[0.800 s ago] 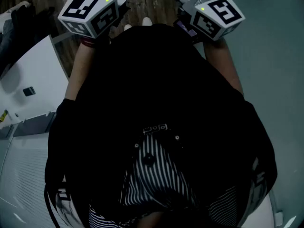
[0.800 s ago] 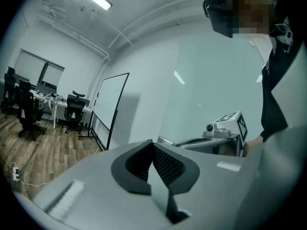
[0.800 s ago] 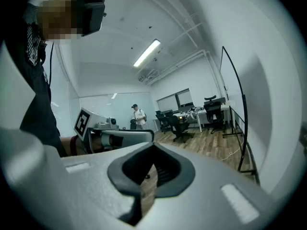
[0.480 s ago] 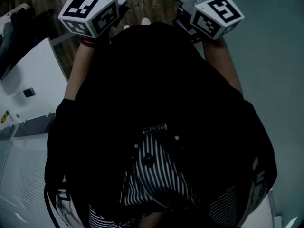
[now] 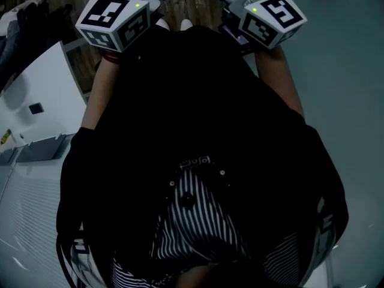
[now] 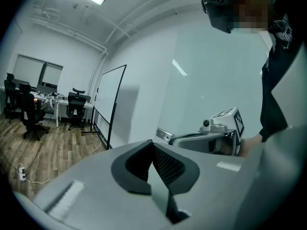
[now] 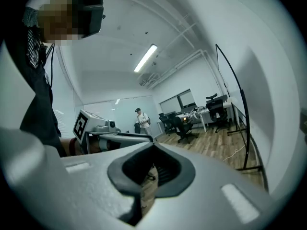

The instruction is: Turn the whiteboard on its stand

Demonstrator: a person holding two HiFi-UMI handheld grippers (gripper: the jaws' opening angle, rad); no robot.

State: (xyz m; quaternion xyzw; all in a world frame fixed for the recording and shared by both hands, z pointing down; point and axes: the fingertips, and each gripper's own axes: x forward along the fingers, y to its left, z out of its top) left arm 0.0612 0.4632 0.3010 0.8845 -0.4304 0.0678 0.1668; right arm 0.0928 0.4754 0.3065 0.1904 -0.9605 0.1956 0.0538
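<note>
The whiteboard point(image 6: 109, 103) stands on the floor point(image 6: 53, 152) beside the wall point(image 6: 144, 85) — chairs point(image 6: 76, 106) and a desk point(image 6: 53, 101) behind it.

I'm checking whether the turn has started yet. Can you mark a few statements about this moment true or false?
1. The left gripper and the right gripper both have their fingers shut on nothing. True.
2. The left gripper grips the frame of the whiteboard. False: the whiteboard stands untouched, well away from both grippers.
3. Office chairs stand at the far end of the room. True.
4. The whiteboard lies flat on the ground. False: it stands upright on its stand.
</note>
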